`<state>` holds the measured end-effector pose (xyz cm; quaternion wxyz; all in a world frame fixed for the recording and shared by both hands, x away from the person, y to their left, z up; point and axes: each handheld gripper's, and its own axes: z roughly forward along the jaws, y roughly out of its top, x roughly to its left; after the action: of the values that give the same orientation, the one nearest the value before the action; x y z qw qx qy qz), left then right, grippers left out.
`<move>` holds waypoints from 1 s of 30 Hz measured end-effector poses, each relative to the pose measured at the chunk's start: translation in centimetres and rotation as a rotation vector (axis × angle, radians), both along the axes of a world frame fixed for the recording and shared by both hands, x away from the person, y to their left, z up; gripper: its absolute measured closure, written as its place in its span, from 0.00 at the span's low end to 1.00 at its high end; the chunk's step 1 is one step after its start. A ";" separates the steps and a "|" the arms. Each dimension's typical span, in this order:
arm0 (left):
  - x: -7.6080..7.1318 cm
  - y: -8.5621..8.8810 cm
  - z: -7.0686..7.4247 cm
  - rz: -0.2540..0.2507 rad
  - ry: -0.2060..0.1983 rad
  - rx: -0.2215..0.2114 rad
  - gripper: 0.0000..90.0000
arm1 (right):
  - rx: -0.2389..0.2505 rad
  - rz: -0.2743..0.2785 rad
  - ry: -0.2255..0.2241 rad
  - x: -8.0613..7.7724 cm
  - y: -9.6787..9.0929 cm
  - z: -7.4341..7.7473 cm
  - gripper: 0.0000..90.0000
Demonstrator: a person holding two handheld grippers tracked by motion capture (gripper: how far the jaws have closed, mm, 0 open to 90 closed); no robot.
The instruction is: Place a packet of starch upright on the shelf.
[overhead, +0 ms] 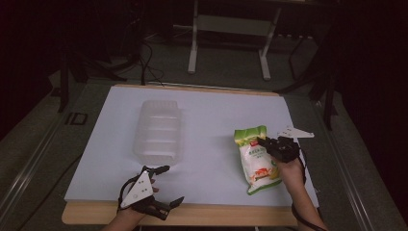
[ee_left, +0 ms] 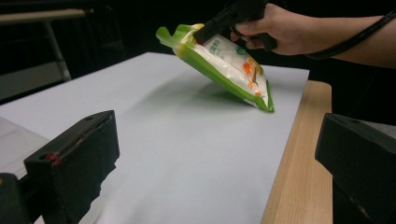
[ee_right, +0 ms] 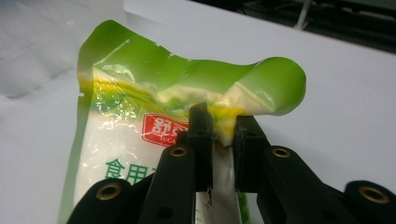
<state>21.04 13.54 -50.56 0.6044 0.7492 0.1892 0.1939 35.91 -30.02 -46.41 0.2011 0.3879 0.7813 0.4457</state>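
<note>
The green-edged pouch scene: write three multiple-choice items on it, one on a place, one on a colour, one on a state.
1. Where does the clear plastic container stand?
A. on the white sheet, left of the pouch
B. on the floor
C. on top of the pouch

2. What colour is the border of the pouch?
A. blue
B. green
C. black

3. How does the right gripper stand?
A. wide open above the table
B. closed on nothing
C. pinching the pouch's top edge

Key: 1 A, the high view shows it there; 2 B, green rim in every view; 3 C, its fingers squeeze the film.

Dim room, perhaps grey floor (overhead: 226,72)
</note>
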 end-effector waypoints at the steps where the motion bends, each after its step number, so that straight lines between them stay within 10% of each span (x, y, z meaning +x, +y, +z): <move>1: 0.0 0.0 0.0 0.000 0.000 0.000 0.00 | 0.000 0.000 0.000 0.0 0.0 0.0 0.90; 30: 0.4 -1.3 3.6 0.055 -0.049 -0.061 0.00 | 0.080 0.119 -0.232 -5.4 2.1 7.9 0.93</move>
<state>21.43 12.27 -47.01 0.6258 0.7201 0.2006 0.2228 30.47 -27.93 -38.48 0.2476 0.2944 0.7560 0.5296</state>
